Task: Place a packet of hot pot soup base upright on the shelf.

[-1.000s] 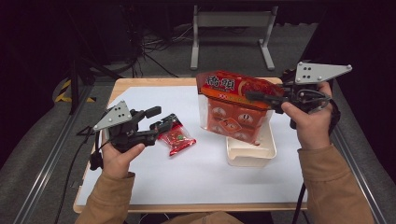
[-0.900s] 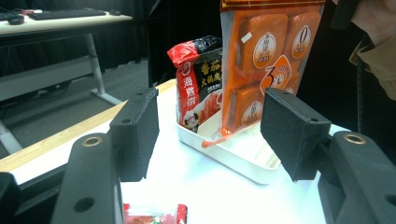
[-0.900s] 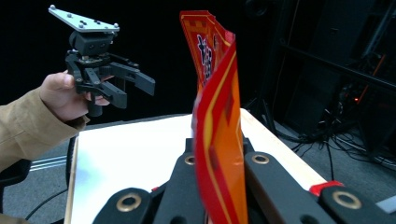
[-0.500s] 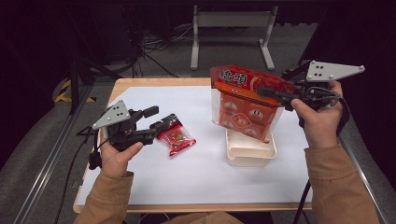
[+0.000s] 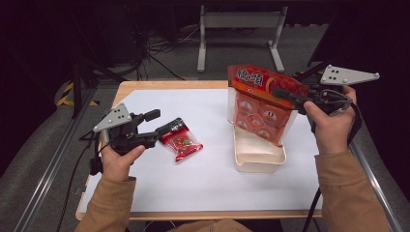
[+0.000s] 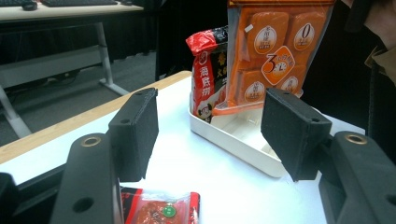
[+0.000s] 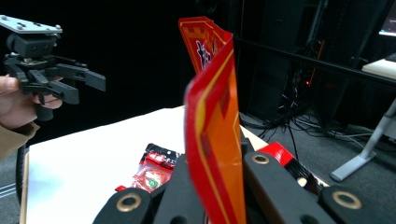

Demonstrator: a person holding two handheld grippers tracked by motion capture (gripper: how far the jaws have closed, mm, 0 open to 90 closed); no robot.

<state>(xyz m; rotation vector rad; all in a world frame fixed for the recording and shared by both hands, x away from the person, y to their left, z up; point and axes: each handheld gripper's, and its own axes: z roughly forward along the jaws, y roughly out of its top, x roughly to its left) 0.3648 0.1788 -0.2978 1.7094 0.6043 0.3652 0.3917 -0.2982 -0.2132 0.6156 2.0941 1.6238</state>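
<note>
Rightward and a little lower than before, the large orange-red printed plastic bag (image 5: 261, 104) now hangs over the cream rectangular plastic tray (image 5: 258, 154) on the white-covered worktop (image 5: 212, 183), its top edge pinched in the clamped right tool (image 5: 285, 94). Open and empty, the left tool (image 5: 167, 131) hovers just beside the small red snack packet (image 5: 183, 145).

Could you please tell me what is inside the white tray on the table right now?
The white tray holds a red-and-black packet standing at its far end; the near part is bare. The large orange bag hangs over it, hiding part of the floor.
</note>
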